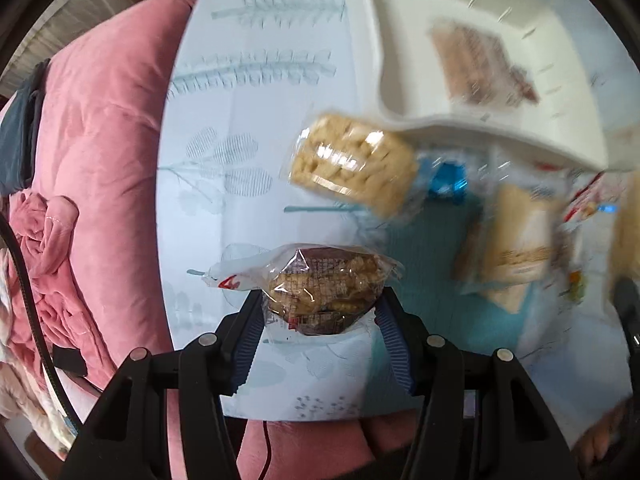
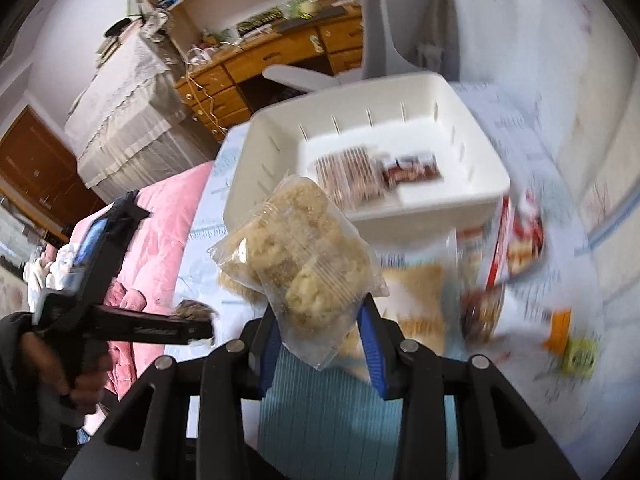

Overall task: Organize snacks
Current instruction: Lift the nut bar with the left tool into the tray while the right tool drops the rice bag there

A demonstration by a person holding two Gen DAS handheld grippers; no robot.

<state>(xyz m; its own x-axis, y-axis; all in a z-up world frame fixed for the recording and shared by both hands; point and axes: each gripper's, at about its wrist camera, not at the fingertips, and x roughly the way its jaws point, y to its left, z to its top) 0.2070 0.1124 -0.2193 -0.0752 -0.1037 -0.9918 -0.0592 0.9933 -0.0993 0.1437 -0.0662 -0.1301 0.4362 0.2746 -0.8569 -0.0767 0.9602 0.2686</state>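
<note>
Two loads in the air at once, both lifted clear of the pale leaf-print table (image 1: 256, 128). Left gripper (image 1: 318, 312) pressed in on a clear-wrapped bar of brown puffed sticks (image 1: 320, 292), gripped at its near end only, wrapper tail flapping toward 9 o'clock. Right gripper (image 2: 320, 320) pinching the lower corner of a clear bag of pale crumbly cakes (image 2: 296, 256), most of the bag standing free above the pads and leaning toward 11 o'clock. White slotted basket (image 2: 460, 200) at 12 to 1 o'clock in the right view, already holding two dark flat packets (image 2: 380, 172); in the left view the same basket at 1 o'clock. Main risk, as a judgement: slippery film sliding out of the blue ribbed pads (image 2: 370, 344), since neither grip takes much more than an edge, and heavy blur on the right half of both views hints at a fast swing. Second risk: both tools converging on one basket mouth and clipping each other or the rim. Third: crushing brittle cakes by squeezing harder. More loose packs (image 1: 352, 168) lying below the basket at 3 o'clock, easy to knock.
</note>
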